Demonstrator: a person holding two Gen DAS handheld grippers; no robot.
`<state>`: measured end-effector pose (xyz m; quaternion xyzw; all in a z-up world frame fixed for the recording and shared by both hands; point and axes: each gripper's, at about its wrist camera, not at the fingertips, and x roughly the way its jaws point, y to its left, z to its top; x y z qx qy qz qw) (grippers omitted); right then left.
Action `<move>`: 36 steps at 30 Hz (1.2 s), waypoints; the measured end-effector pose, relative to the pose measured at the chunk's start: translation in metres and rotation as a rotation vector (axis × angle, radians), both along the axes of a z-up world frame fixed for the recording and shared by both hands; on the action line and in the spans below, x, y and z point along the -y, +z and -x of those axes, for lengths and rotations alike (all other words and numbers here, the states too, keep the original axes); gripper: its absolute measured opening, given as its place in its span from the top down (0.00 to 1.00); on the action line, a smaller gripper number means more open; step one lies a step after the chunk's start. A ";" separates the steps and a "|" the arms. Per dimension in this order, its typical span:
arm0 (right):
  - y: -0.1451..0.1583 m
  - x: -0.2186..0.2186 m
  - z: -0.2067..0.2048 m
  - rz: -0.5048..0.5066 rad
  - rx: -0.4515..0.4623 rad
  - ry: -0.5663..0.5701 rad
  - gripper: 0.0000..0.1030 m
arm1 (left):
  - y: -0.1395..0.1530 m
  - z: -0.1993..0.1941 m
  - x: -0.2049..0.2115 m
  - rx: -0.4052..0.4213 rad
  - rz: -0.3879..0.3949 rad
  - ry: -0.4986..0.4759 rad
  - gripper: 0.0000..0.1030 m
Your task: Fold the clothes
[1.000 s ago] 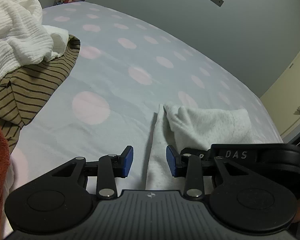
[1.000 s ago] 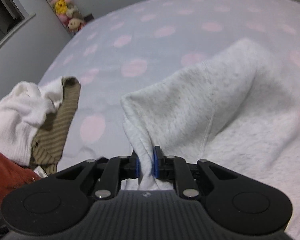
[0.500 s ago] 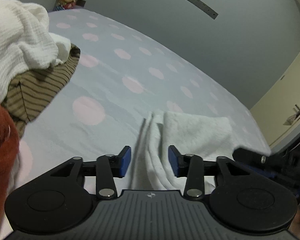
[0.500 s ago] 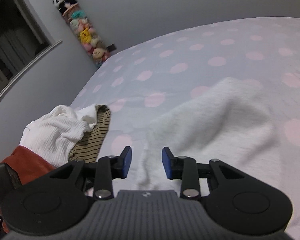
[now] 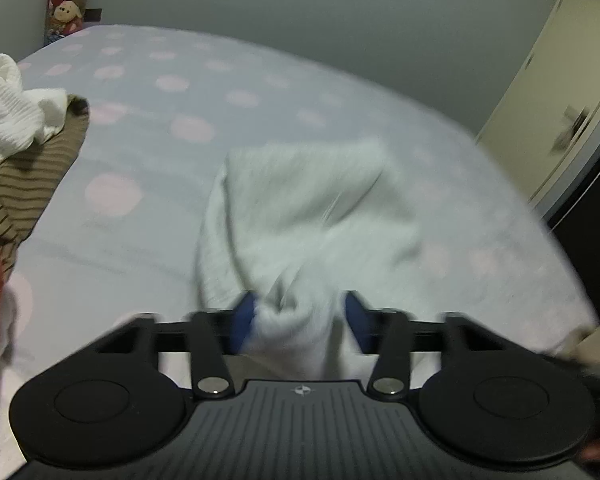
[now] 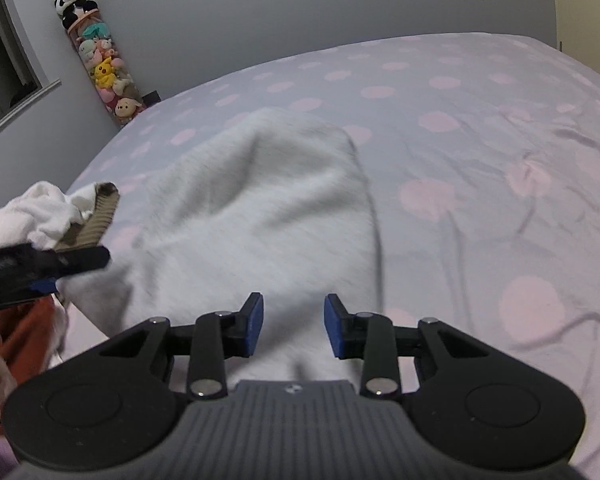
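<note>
Both grippers point slantwise down at the bed. The left gripper has a bunched fold of the grey garment between its blue pads, and its jaws are closing on it; the left pad touches the cloth, while blur hides whether the right one does. The right gripper is released, jaws partly apart above the garment's near edge, pads clear of cloth. The garment lies spread on the spotted sheet, beside a pile of clothes at the left.
</note>
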<state>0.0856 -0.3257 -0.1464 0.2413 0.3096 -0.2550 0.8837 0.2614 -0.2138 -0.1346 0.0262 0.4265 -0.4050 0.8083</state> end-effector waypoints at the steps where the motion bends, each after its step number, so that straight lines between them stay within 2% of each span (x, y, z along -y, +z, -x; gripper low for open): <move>1: -0.002 -0.001 0.005 0.021 -0.007 0.008 0.62 | -0.004 0.000 0.001 0.005 -0.020 -0.007 0.77; 3: -0.008 -0.004 0.011 0.063 -0.029 0.030 0.57 | -0.008 0.000 -0.001 0.001 -0.051 -0.016 0.81; 7: -0.025 -0.008 0.022 0.102 -0.059 0.094 0.56 | -0.018 0.000 -0.009 0.000 -0.149 -0.027 0.83; 11: -0.042 -0.004 0.027 0.073 -0.065 0.117 0.56 | -0.054 -0.011 -0.014 -0.088 -0.225 -0.002 0.83; 16: -0.054 0.013 0.032 -0.043 0.006 0.094 0.56 | -0.075 -0.020 -0.013 -0.152 -0.239 0.028 0.83; 18: -0.058 0.020 0.033 -0.089 0.037 0.085 0.56 | -0.074 -0.017 -0.014 -0.135 -0.239 0.024 0.82; 21: -0.065 0.026 0.035 -0.135 0.062 0.077 0.56 | -0.066 -0.010 -0.021 -0.108 -0.195 0.030 0.79; 24: -0.073 0.030 0.036 -0.180 0.081 0.071 0.55 | -0.055 -0.002 -0.031 -0.081 -0.153 0.057 0.70; 25: -0.075 0.032 0.035 -0.202 0.090 0.067 0.55 | -0.052 0.001 -0.034 -0.072 -0.148 0.066 0.61; 26: -0.077 0.034 0.036 -0.223 0.099 0.062 0.55 | -0.050 0.003 -0.036 -0.061 -0.155 0.088 0.42; 28: -0.080 0.038 0.036 -0.268 0.122 0.052 0.54 | -0.051 0.003 -0.035 -0.050 -0.181 0.129 0.27; 29: -0.082 0.040 0.036 -0.288 0.131 0.047 0.54 | -0.052 0.001 -0.035 -0.055 -0.186 0.141 0.27; 33: -0.096 0.044 0.034 -0.379 0.143 0.039 0.53 | -0.071 -0.014 -0.038 -0.202 -0.156 0.156 0.28; 36: -0.110 0.047 0.032 -0.468 0.168 0.029 0.54 | -0.084 -0.022 -0.043 -0.272 -0.112 0.171 0.32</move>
